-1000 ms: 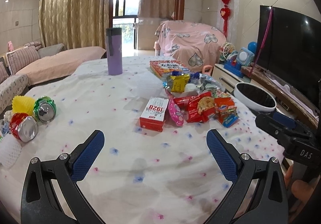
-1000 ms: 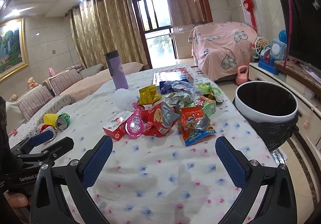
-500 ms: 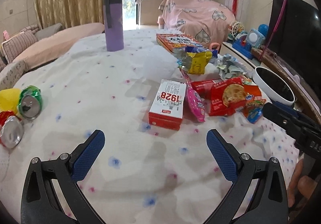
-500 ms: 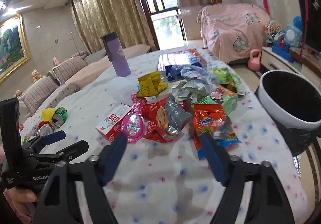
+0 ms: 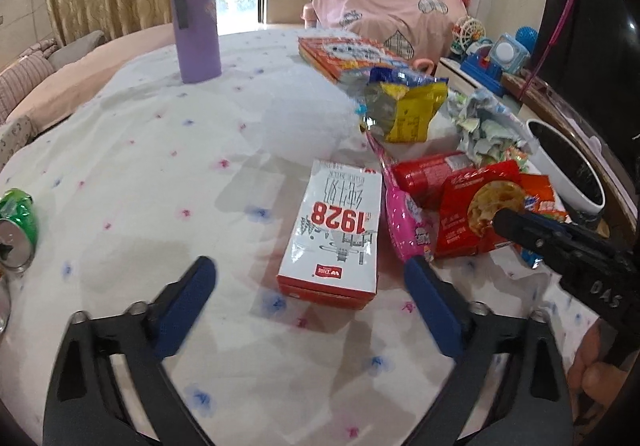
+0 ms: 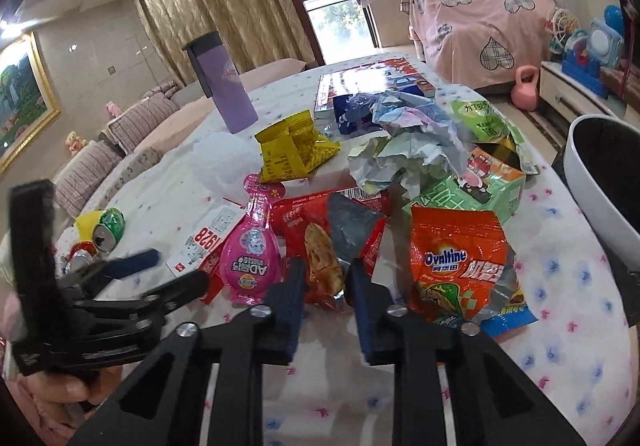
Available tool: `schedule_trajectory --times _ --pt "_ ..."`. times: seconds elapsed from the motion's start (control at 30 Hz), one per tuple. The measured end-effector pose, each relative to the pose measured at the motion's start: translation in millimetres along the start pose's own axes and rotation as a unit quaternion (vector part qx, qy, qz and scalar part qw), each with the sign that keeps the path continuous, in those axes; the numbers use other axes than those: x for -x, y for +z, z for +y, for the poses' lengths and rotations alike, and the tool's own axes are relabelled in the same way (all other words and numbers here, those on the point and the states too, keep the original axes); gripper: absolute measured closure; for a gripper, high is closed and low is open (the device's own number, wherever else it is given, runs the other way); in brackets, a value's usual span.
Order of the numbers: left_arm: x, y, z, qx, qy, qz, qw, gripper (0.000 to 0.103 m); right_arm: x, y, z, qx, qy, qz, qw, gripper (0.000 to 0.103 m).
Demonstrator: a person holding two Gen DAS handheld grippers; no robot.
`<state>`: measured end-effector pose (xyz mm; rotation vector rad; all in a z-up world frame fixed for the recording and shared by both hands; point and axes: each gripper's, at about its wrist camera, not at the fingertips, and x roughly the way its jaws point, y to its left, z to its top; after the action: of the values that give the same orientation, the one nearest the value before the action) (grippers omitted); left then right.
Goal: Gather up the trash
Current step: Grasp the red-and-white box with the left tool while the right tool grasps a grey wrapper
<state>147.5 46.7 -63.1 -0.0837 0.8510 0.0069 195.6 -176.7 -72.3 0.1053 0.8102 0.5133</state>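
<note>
One white and red milk carton (image 5: 334, 232) lies flat at centre frame in the left wrist view, its long axis running from the lower edge toward the top. The left gripper (image 5: 310, 284) stands wide, one finger on either side of the carton's near end. In the right wrist view, the right gripper (image 6: 325, 288) is narrowed around one red snack wrapper's (image 6: 324, 246) lower edge; contact is unclear. One bin (image 6: 600, 182) sits at right, two cans (image 6: 105, 230) at left.

A tall purple insulated tumbler (image 5: 195, 16) with a dark lid stood upright at the far side of the white flower-dotted tablecloth (image 5: 152, 150). Beyond, gold patterned curtains (image 6: 224, 2) hung left of a pink heart-print sofa cover (image 6: 476, 22).
</note>
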Motion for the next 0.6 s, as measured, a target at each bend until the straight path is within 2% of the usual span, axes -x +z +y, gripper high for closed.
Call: schedule_trajectory --times 0.07,0.13,0.37,0.6 --pt "-6.8 -1.2 -1.4 -0.002 -0.009 0.015 0.9998 0.048 3.6 -0.9 -0.1 -0.004 0.006 -0.001 1.000 0.089" --pt "-4.9 -2.7 -0.7 0.001 -0.013 0.017 0.9998 0.050 9.0 -2.7 0.2 -0.006 0.014 -0.003 1.000 0.090" --pt "35.9 -10.9 1.2 0.014 -0.018 -0.031 0.9993 0.050 32.0 -4.7 5.0 -0.007 0.026 -0.019 0.999 0.093" --pt "71.9 -10.0 -18.9 0.005 -0.046 -0.070 0.9965 0.050 60.2 -7.7 -3.4 -0.015 0.027 -0.043 0.999 0.093"
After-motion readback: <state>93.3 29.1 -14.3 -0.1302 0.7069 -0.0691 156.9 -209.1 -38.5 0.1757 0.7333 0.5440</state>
